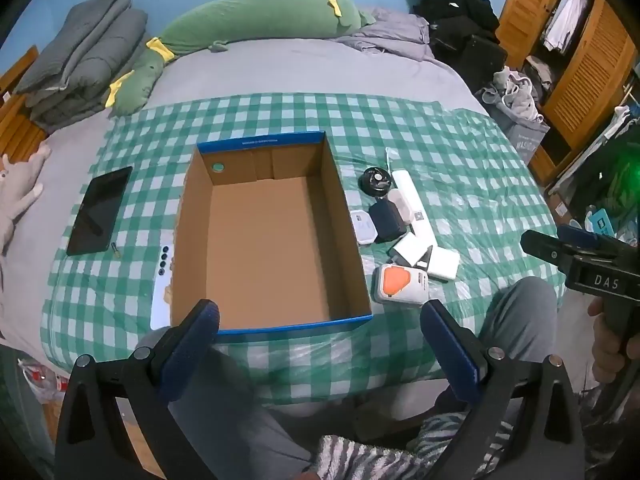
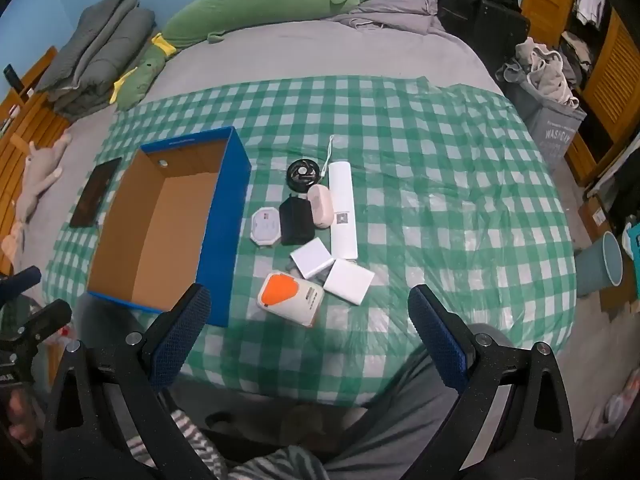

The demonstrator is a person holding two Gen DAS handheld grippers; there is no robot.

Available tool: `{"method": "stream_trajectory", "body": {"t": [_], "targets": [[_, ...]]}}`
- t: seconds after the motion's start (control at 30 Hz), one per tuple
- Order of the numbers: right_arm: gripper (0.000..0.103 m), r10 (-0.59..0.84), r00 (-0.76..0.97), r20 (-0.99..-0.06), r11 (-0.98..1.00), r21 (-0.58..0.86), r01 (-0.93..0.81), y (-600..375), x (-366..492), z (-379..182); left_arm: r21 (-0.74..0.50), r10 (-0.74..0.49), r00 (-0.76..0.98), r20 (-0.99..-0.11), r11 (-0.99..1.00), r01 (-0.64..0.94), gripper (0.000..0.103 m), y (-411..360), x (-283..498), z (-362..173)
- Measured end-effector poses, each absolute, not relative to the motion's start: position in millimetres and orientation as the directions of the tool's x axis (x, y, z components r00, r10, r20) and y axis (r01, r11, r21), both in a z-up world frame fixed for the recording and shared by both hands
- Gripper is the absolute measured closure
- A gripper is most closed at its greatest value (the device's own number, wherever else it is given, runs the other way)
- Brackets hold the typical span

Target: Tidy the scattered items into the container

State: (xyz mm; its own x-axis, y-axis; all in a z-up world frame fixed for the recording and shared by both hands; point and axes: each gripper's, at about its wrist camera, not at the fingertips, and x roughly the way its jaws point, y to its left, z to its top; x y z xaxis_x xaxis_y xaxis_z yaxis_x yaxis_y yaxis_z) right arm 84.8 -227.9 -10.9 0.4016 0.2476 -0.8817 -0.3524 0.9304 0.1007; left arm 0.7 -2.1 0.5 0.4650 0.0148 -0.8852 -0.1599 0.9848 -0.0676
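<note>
Ahead of wide-open, empty right gripper (image 2: pixel 308 320) and left gripper (image 1: pixel 320 332): blue cardboard box (image 2: pixel 224 216), brown inside; beside it, orange-and-white rounded case (image 2: pixel 290 298).

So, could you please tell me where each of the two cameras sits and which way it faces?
Left wrist: on the left gripper, tilted down at the empty box; open fingers, grey-trousered knees, the right gripper at right.
Right wrist: on the right gripper, tilted down at the gadgets; open fingers, knee, left gripper at the left edge.
Shared: box, orange-white case, checked cloth.
</note>
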Motion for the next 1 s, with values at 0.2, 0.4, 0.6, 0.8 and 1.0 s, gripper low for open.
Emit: {"method": "stream_trajectory", "body": {"t": [0.2,0.4,0.6,0.8,1.0], "targets": [[0.005,0.256,0.399,-0.881,0.928,0.108,-0.357,-229,84,-10,-0.096,-0.004,0.473,-0.881,0.981,-0.169,0.002,-6,-2,2],[0.005,0.255,0.396,-0.882,0.93,0.111,-0.352,-231,84,-11,-0.1,-0.013,0.467,-0.884,0.981,-0.164,0.002,-2,1,2],[0.005,0.255,0.396,-0.882,0.929,0.11,-0.353,-229,81,-11,-0.1,-0.012,0.465,-0.885,0.981,-0.164,0.002,3,1,1],[0.005,0.256,0.395,-0.882,0.928,0.11,-0.355,-232,85,-9,-0.104,-0.014,0.471,-0.882,0.981,-0.166,0.002,3,-3,0],[0.005,0.257,0.391,-0.884,0.928,0.113,-0.354,-229,79,-11,-0.108,-0.017,0.474,-0.88,0.98,-0.166,0.002,4,-6,-2]]}}
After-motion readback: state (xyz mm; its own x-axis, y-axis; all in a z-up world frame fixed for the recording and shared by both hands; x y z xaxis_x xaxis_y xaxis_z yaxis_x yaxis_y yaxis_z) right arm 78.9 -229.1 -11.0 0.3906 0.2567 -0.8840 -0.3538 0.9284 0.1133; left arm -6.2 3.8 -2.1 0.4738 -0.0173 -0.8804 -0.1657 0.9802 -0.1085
